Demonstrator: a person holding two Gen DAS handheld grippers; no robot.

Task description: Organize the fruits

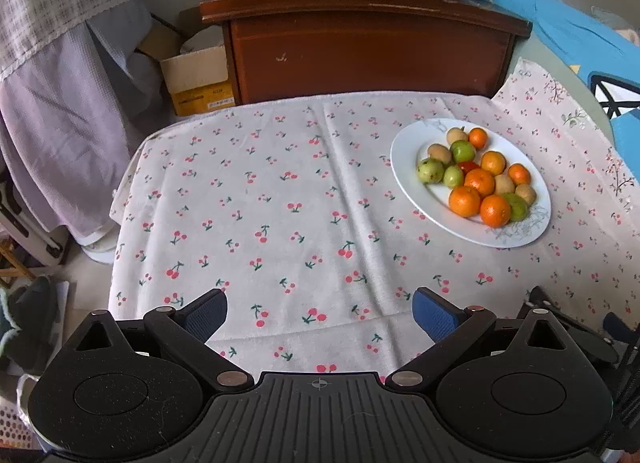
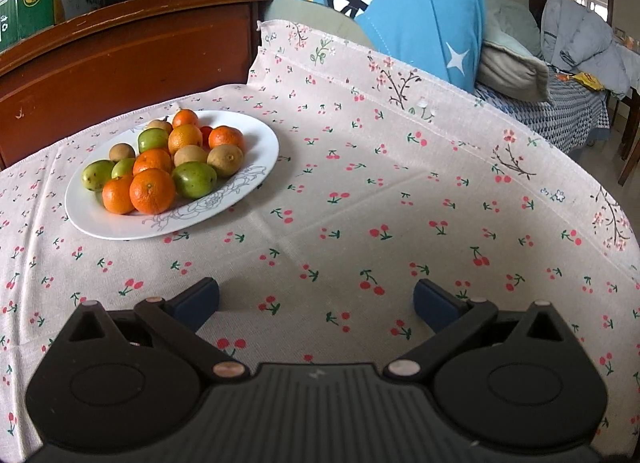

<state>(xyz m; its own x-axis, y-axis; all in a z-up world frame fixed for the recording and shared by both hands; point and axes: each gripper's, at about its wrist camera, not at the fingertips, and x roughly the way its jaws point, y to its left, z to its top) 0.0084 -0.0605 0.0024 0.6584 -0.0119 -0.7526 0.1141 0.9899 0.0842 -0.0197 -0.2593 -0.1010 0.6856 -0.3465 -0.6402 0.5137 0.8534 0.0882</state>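
The fruits (image 2: 168,159) sit heaped on our plate (image 2: 256,143), ahead-left of our right gripper (image 2: 316,303) and ahead-right of the left gripper (image 1: 320,315). Both are spread wide, empty; right seems nearer.

A matt woven cloth (image 1: 280,191), printed with cherries and lightly creased, covers the counter, and the plate (image 2: 256,135) on it is smooth, glossy white ceramic with a grey line drawing. The oranges (image 2: 152,191) have shiny, finely pitted skin; the green fruits (image 2: 194,179) look smooth and waxy, the brown ones (image 2: 225,159) dull. Both tongs (image 1: 320,315) (image 2: 316,303) are matt black plastic with metal rivets and textured blue pads (image 1: 434,313), and the cabinet (image 1: 360,55) past the far edge is varnished, scuffed wood.
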